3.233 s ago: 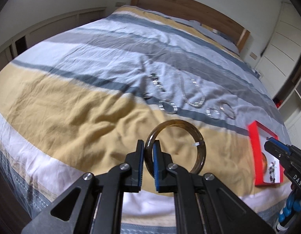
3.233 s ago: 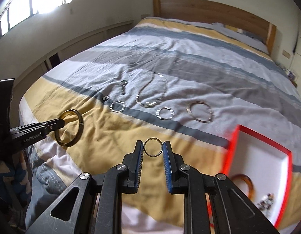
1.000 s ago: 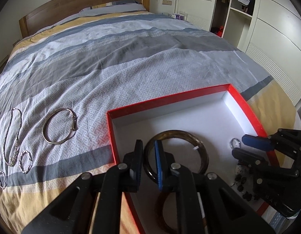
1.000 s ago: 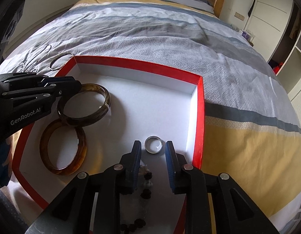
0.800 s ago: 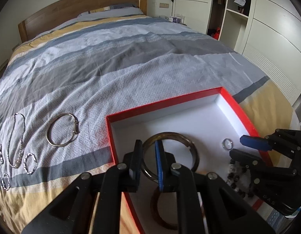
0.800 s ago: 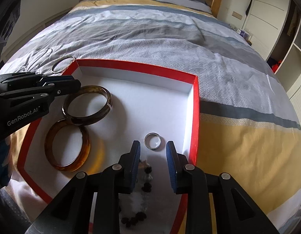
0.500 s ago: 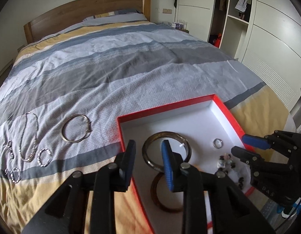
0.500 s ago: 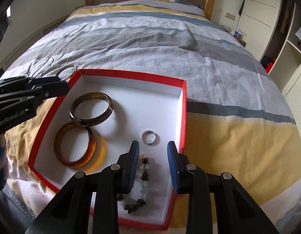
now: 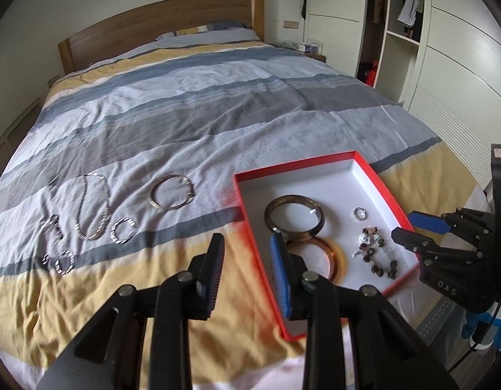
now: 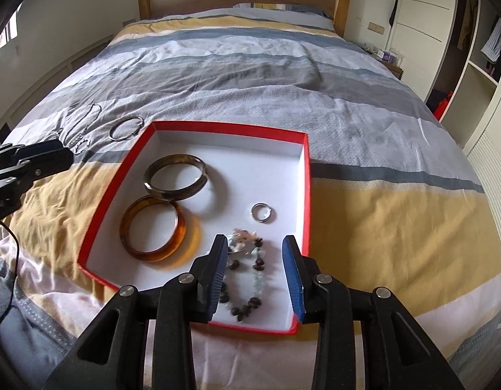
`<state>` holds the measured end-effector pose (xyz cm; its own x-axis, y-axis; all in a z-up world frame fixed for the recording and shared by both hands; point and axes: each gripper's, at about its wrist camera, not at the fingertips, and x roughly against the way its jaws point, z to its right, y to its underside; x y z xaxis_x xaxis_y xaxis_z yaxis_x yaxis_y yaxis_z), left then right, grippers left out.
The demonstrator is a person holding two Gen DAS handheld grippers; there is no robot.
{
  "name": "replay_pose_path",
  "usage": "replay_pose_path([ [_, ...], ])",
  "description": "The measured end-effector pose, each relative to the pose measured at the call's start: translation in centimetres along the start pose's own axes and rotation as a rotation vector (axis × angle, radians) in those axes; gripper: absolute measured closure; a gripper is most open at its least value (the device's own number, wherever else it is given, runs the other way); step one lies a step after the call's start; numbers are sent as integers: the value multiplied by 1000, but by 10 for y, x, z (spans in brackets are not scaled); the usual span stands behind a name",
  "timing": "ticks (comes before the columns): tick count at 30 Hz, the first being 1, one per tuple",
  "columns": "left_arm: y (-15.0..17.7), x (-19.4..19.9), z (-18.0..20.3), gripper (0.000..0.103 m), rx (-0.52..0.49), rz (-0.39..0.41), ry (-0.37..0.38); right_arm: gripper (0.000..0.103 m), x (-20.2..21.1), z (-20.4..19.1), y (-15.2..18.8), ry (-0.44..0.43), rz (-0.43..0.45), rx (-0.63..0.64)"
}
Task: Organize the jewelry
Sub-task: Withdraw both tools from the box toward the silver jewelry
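A red box with a white inside (image 9: 377,178) (image 10: 307,195) lies on the striped bed. In it are a dark bangle (image 9: 294,216) (image 10: 175,182), an amber bangle (image 9: 328,253) (image 10: 153,227), a small silver ring (image 9: 360,213) (image 10: 261,212) and a bead bracelet (image 9: 375,253) (image 10: 247,276). My left gripper (image 9: 247,273) is open and empty above the box's left edge. My right gripper (image 10: 255,273) is open and empty over the bead bracelet. On the bedcover to the left lie a silver bangle (image 9: 171,191) (image 10: 126,128), a chain necklace (image 9: 93,208) and several small hoops (image 9: 123,230).
The wooden headboard (image 9: 159,29) is at the far end. White wardrobes (image 9: 461,65) stand along the right side. The bed's near edge (image 10: 331,351) runs just below the box.
Both grippers let go of their pieces in the box, opened wide and pulled back. The dark bangle and the silver ring now lie in the box.
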<state>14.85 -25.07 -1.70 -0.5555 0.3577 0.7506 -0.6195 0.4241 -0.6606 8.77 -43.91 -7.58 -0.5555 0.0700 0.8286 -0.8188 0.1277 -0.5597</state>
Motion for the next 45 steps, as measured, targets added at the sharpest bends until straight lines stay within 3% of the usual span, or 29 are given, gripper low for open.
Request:
replay_pose_path([
  [30, 52, 115, -66, 74, 142, 76, -91, 64, 86, -94, 8, -71, 82, 112],
  [31, 55, 117, -71, 73, 153, 74, -95, 64, 87, -98, 8, -75, 84, 118],
  [33, 63, 119, -84, 60, 177, 70, -106, 64, 90, -105, 7, -83, 87, 130],
  [40, 103, 111, -149, 59, 300, 39, -117, 63, 80, -128, -1, -120, 82, 163],
  [45, 106, 90, -195, 59, 368, 30, -138, 63, 52, -149, -18, -163, 59, 181],
])
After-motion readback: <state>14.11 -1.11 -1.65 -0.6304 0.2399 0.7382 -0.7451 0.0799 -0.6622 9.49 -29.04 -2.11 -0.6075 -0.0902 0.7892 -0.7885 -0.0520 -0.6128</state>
